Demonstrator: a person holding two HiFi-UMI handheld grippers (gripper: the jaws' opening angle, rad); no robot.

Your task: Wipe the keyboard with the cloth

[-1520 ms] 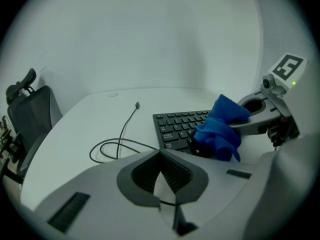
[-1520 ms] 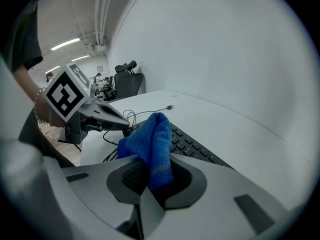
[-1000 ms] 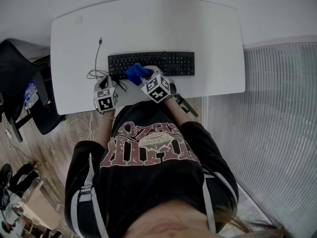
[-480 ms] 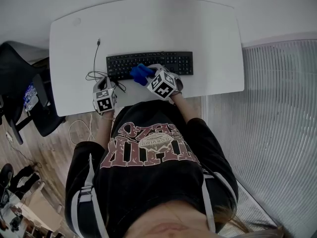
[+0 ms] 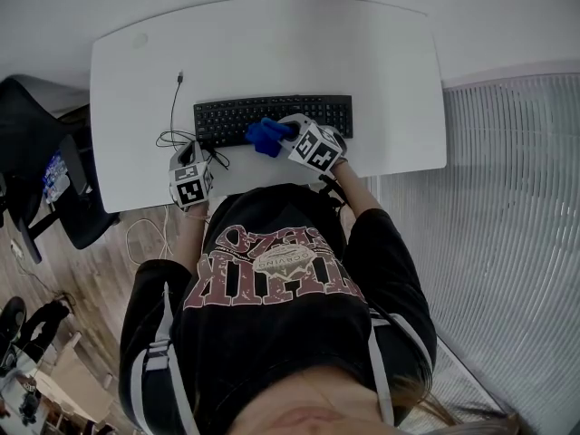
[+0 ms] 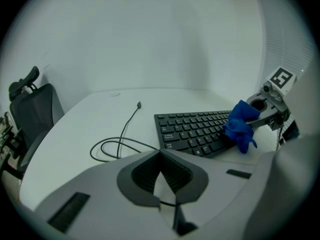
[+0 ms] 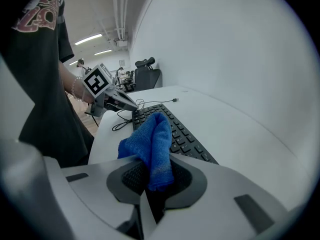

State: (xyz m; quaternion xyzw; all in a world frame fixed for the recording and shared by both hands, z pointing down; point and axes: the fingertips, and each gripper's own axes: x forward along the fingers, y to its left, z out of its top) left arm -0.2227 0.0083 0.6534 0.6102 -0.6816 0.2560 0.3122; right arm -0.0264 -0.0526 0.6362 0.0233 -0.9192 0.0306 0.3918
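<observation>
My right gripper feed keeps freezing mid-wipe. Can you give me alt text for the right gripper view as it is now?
The right gripper has its jaws clamped on a bunched blue cloth, with a black keyboard running away behind it across a white desk. Near the keyboard's far end, the left gripper with its marker cube sits by a loose cable.

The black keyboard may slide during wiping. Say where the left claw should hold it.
Probably the black keyboard's left short edge, coming from the left, low over the white desk. It lies flat and thin, that end is nearest the left claw, and the blue cloth in the right claw occupies the middle.
</observation>
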